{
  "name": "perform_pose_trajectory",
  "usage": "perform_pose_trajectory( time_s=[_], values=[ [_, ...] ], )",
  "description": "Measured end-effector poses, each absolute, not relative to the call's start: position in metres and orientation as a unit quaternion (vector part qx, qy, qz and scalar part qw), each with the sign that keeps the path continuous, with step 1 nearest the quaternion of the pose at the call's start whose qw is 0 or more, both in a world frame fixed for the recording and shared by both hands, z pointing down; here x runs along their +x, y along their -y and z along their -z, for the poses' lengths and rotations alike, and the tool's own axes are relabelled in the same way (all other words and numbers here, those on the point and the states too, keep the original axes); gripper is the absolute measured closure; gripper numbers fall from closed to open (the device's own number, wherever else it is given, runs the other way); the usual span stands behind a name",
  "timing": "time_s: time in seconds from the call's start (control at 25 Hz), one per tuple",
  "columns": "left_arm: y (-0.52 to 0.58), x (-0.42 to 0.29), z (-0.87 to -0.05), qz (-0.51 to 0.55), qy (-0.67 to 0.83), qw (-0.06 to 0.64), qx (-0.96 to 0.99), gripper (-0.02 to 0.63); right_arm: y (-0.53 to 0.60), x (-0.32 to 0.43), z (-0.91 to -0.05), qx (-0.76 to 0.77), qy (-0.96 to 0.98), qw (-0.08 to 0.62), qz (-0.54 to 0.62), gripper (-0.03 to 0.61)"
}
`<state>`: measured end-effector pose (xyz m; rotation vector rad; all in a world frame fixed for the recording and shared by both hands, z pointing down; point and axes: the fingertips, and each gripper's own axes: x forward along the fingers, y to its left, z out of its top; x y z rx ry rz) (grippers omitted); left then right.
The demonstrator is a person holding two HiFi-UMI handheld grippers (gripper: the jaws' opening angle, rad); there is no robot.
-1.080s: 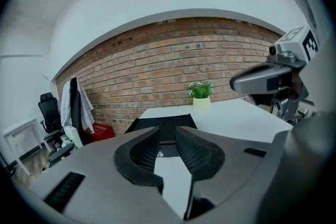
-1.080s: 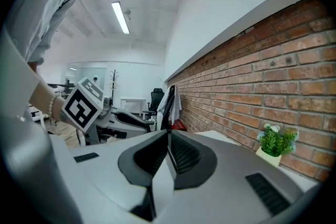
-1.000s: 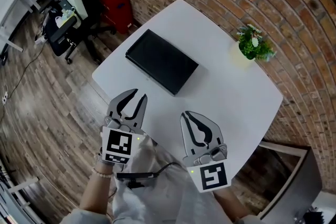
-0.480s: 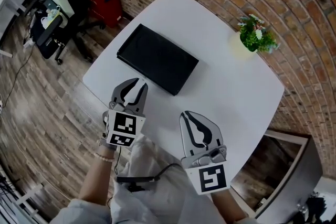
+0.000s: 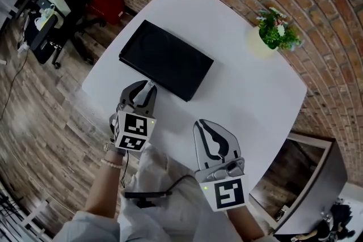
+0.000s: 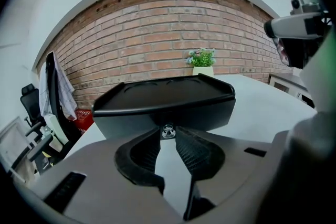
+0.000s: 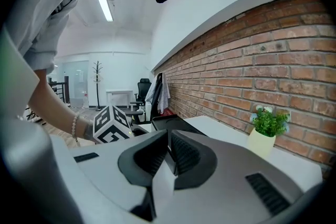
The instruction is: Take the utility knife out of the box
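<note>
Both level: left hand-held gripper point(image 5: 148, 84) at box point(image 5: 164, 59), right hand-held gripper point(image 5: 203, 123) behind.

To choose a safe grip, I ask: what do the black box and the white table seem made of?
Box: probably moulded plastic, matte black; rounded raised rim and shallow recesses in the lid suggest it. Table: smooth, even white top, perhaps laminate or painted board.

A white table point(image 5: 244, 93) with rounded corners carries two things. A flat black box point(image 5: 164, 59), its lid apparently shut, lies on the left half, one short end close along the table's left edge. A small potted plant point(image 5: 272, 31) stands upright near the far right edge, well apart from the box.
</note>
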<state>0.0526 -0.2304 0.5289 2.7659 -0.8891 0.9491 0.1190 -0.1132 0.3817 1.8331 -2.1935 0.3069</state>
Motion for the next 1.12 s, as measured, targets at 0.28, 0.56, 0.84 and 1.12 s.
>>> perform_pose_trajectory(
  time_s=[0.28,0.56,0.84,1.12],
  values=[
    [0.232,0.054,-0.531,-0.314,0.288,0.033,0.904,0.528,0.114,0.113,-0.384,0.629,0.758,0.134,-0.106,0.528],
    [0.228,0.051,-0.531,-0.312,0.288,0.036,0.905,0.528,0.114,0.108,-0.384,0.623,0.763,0.136,-0.104,0.528],
    [0.217,0.038,-0.531,-0.312,0.299,0.043,0.901,0.528,0.114,0.099,-0.383,0.611,0.773,0.137,-0.101,0.528],
    [0.203,0.02,-0.531,-0.313,0.314,0.051,0.895,0.528,0.115,0.086,-0.383,0.59,0.79,0.142,-0.093,0.528]
  ],
)
